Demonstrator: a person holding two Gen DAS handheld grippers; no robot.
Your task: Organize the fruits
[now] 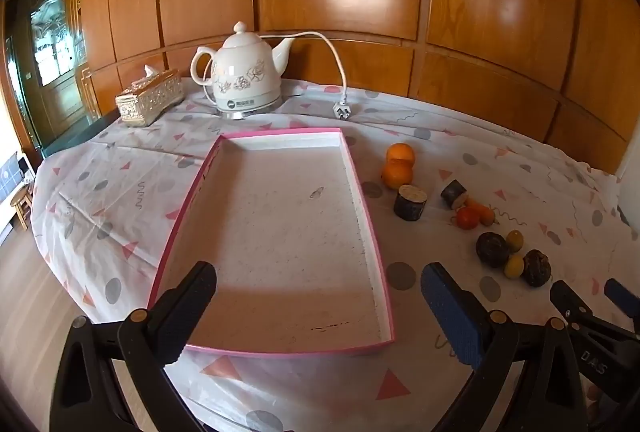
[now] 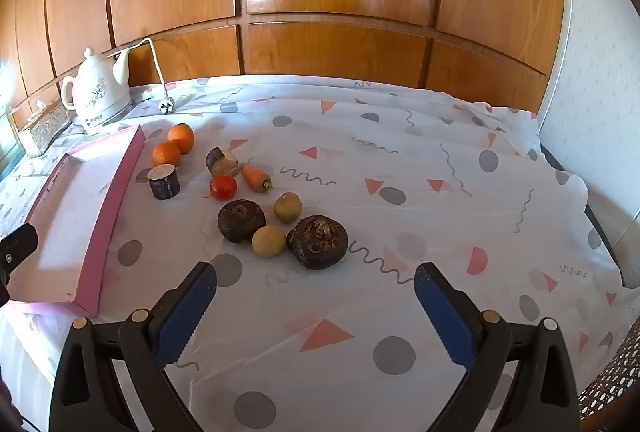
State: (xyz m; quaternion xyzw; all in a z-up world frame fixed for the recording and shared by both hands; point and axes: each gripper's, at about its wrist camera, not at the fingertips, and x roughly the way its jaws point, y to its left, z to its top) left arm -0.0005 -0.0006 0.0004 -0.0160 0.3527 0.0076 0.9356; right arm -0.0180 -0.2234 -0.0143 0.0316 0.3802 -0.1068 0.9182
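A shallow pink-rimmed tray (image 1: 362, 192) (image 2: 128, 168) lies bare on the patterned cloth. To its right the produce is scattered: two oranges (image 2: 174, 146) (image 1: 398, 164), two dark cut stubs (image 2: 164, 181) (image 1: 410, 202), a red tomato (image 2: 223, 186), a small carrot (image 2: 256, 177), two yellow-green fruits (image 2: 269, 240), and two dark round fruits (image 2: 318, 241) (image 2: 241, 220). My left gripper (image 1: 320, 288) hovers open over the tray's near end. My right gripper (image 2: 316, 290) stands open just short of the dark fruits, nothing between its fingers (image 2: 188, 308).
A white kettle (image 1: 248, 76) (image 2: 100, 90) with a loose cord and plug (image 1: 342, 110) stands at the back by a gold tissue box (image 1: 150, 100). Wood panelling backs the table. The table drops off at the left and right edges.
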